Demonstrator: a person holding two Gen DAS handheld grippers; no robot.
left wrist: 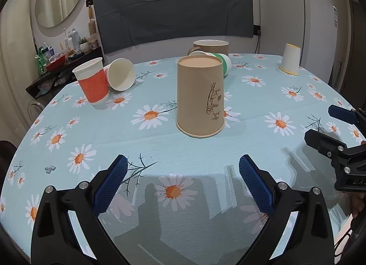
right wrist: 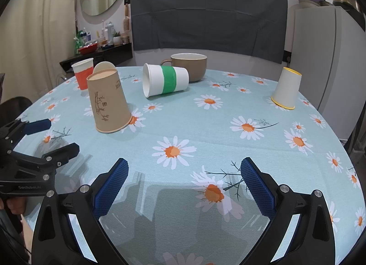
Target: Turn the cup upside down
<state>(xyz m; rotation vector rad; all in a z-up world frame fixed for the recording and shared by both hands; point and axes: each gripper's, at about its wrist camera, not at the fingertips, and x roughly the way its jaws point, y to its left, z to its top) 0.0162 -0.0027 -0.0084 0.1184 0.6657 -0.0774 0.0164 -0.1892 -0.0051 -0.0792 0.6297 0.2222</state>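
Observation:
A brown paper cup (left wrist: 200, 96) with a bamboo print stands upside down on the daisy tablecloth, straight ahead of my left gripper (left wrist: 183, 169), which is open and empty a short way in front of it. The cup also shows in the right wrist view (right wrist: 108, 102), at the left. My right gripper (right wrist: 184, 171) is open and empty over bare cloth. A white cup with a green band (right wrist: 165, 80) lies on its side. A red and white cup (left wrist: 91, 81) stands upright. A plain white cup (left wrist: 121, 74) lies on its side. A yellow-rimmed white cup (right wrist: 286, 88) stands upside down.
A brown ceramic mug (right wrist: 189, 66) stands at the table's far side behind the green-banded cup. The round table's edge (right wrist: 338, 128) curves off to the right, with a white fridge (right wrist: 324, 54) beyond. A cluttered dark shelf (left wrist: 57, 64) stands at the back left.

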